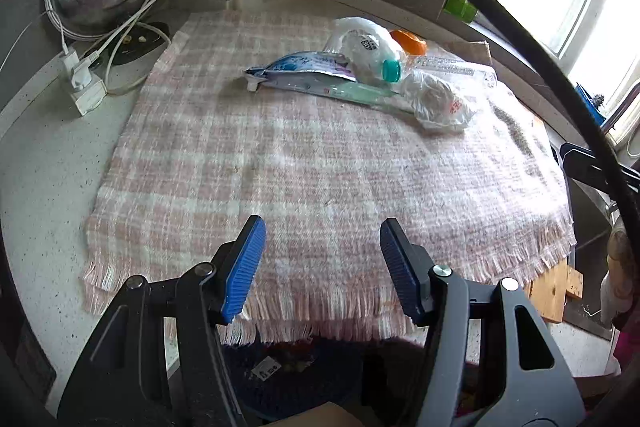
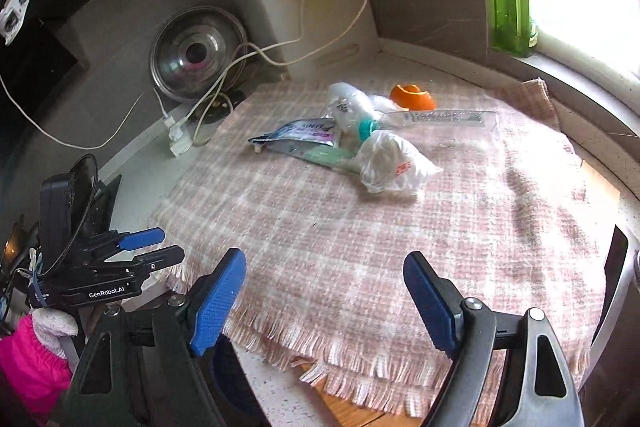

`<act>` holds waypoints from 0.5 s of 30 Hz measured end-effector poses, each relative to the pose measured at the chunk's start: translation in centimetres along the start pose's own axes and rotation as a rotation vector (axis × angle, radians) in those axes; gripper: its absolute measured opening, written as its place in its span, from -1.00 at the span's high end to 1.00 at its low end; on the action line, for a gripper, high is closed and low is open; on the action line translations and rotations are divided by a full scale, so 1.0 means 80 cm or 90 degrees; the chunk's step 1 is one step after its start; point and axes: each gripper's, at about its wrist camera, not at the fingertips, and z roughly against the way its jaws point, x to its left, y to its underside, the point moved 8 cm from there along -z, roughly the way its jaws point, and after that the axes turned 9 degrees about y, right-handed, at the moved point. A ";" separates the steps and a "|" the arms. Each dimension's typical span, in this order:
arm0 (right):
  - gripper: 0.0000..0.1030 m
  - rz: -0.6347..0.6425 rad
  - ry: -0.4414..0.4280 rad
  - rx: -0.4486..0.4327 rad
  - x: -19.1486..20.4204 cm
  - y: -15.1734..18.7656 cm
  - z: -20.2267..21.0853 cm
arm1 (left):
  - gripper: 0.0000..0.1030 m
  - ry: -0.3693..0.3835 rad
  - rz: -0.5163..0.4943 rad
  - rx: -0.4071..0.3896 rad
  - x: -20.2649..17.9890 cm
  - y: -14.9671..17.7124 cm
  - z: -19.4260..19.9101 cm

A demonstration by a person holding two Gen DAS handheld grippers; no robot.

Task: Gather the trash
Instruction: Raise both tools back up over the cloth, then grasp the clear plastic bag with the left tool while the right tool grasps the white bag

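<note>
Trash [image 1: 360,71] lies heaped at the far middle of the checked cloth [image 1: 280,167]. Left wrist view: left gripper [image 1: 322,227] spread and empty, well short of the heap. Right wrist view: right gripper [image 2: 324,263] spread (nothing between its jaws); one squashed bottle [image 2: 352,109], one foil pouch [image 2: 296,135], one knotted bag [image 2: 394,163], one orange peel [image 2: 412,95]. Likely risk: slick, overlapping plastic may slip or drag neighbours.

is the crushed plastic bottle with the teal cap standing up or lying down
Lying down: the bottle rests on its side across the foil pouch on the checked cloth, its teal cap pointing sideways.
</note>
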 end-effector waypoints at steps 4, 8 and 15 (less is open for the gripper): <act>-0.63 -0.020 0.008 0.004 -0.033 -0.017 -0.016 | -0.19 0.016 -0.001 -0.001 -0.017 -0.033 -0.020; -0.63 -0.054 -0.004 0.016 -0.060 -0.031 -0.038 | -0.19 0.034 0.004 -0.003 -0.029 -0.071 -0.042; -0.63 -0.091 -0.027 0.048 -0.087 -0.042 -0.075 | -0.19 0.051 0.007 0.003 -0.037 -0.145 -0.092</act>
